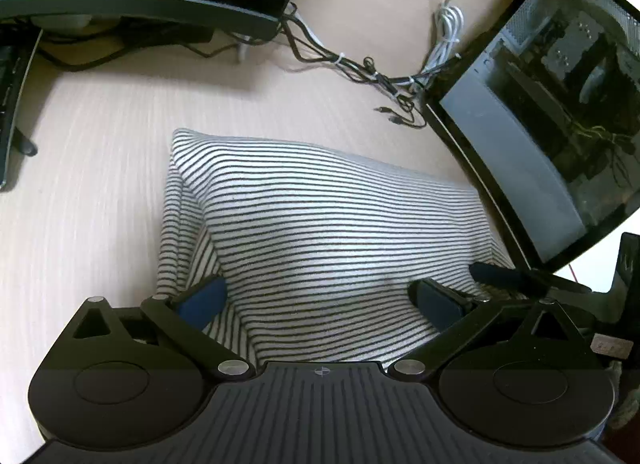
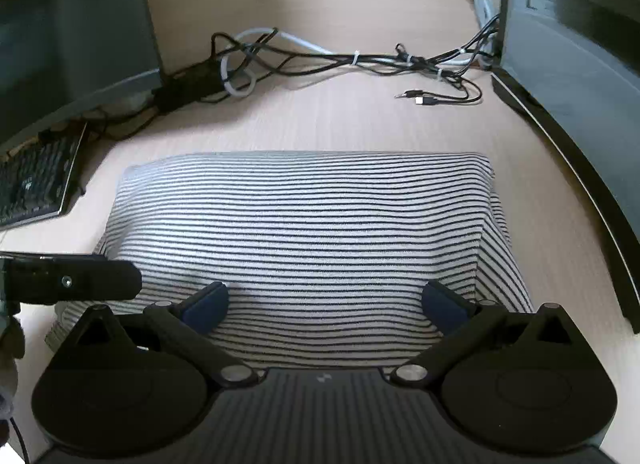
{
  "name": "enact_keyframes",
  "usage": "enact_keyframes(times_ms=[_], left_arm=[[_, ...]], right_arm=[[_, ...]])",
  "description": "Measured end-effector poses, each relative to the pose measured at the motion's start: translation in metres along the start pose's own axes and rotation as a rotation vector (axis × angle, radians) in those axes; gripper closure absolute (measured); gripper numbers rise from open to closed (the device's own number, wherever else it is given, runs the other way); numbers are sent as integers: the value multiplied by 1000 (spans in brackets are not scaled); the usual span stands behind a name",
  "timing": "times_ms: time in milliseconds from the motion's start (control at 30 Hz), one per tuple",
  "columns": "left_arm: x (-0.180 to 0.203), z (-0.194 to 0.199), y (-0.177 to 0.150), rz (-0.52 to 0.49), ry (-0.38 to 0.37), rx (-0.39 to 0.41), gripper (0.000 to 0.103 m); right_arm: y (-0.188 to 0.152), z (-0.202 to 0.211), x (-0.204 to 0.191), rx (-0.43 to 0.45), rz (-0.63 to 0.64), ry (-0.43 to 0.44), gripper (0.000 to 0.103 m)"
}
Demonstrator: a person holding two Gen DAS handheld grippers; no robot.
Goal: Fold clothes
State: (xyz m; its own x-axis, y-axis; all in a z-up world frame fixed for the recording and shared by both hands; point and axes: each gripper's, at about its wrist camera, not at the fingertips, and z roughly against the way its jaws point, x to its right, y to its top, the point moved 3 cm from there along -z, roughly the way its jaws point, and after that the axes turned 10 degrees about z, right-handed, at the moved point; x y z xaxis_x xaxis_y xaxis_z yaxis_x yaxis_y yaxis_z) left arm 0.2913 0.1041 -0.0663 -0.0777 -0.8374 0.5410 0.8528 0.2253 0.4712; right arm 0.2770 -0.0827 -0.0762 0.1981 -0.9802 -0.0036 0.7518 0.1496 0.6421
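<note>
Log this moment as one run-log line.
stage: fold in progress | striped shirt: folded on desk | left gripper: open above shirt | right gripper: open above shirt

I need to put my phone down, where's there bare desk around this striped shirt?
Bare desk lies between the striped shirt and the cable bundle, and left of the shirt toward the keyboard. The right side is tight against the computer case.

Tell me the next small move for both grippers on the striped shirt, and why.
Probably lower both and close on the near edge. The left gripper and right gripper are both open, side by side above the shirt, holding nothing. The shirt lies folded into a rectangle on the desk, with desk showing beyond its far edge, so one more fold away from you looks feasible.
</note>
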Motion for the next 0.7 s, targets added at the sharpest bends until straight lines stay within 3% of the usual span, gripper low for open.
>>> enact_keyframes(times_ms=[200,367,500,567,633,700], left_arm=[[5,9,-5,60,42,86,0],[20,39,-31,86,120,197,0],[31,60,-55,192,32,172,0],[37,61,-61,223,-2,154,0],[40,53,-63,251,-38,131,0],[39,36,-62,279,-68,95,0]], right_arm=[[-2,2,4,14,42,43,0],[-9,3,5,69,104,73,0],[-5,7,8,49,151,124,0],[1,15,25,58,110,213,0],[6,29,49,123,38,263,0],[13,38,66,192,38,179,0]])
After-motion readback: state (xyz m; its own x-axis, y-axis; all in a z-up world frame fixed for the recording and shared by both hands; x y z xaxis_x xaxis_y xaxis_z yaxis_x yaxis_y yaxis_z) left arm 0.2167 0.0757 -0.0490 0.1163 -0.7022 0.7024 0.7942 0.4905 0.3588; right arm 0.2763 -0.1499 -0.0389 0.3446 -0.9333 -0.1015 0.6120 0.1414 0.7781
